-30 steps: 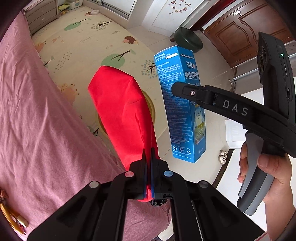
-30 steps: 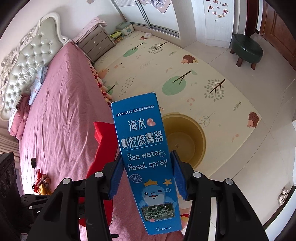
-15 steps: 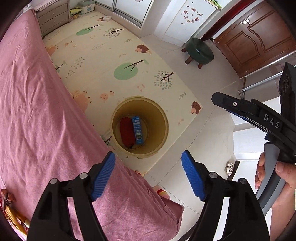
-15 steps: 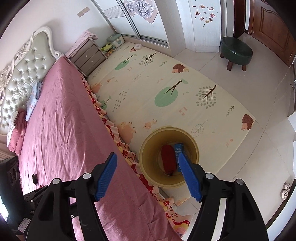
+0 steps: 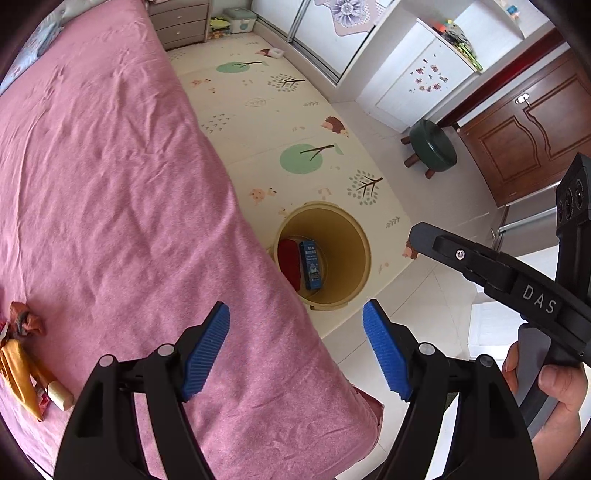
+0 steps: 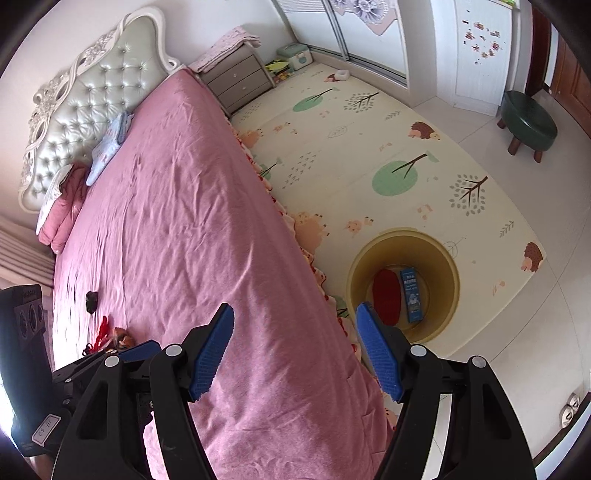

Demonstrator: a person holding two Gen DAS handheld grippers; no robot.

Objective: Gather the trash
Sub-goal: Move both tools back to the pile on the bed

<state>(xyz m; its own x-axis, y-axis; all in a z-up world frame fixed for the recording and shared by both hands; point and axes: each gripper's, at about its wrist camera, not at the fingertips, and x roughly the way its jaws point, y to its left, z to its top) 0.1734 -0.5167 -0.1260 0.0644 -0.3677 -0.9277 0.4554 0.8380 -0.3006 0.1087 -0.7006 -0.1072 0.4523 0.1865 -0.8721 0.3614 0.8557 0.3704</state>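
Observation:
A yellow bin (image 5: 360, 254) (image 6: 452, 273) stands on the play mat beside the bed. Inside it lie a red bag (image 5: 290, 258) (image 6: 386, 295) and a blue nasal spray box (image 5: 312, 264) (image 6: 413, 295). My left gripper (image 5: 297, 350) is open and empty above the bed's corner. My right gripper (image 6: 295, 349) is open and empty above the bed's edge; it also shows at the right of the left wrist view (image 5: 480, 258). Orange and red scraps (image 5: 22, 354) (image 6: 114, 338) lie on the pink bed sheet (image 5: 110, 184) at the left.
A small black object (image 6: 91, 301) lies on the bed. A green stool (image 5: 432, 147) (image 6: 530, 122) stands by the wooden door (image 5: 528, 129). A grey nightstand (image 6: 236, 81) and wardrobe (image 6: 369, 33) line the far wall. Pillows (image 6: 62, 206) sit at the headboard.
Both grippers opened and dropped the red bag and the blue box into the bin. Both have since drawn back over the bed, toward the left.

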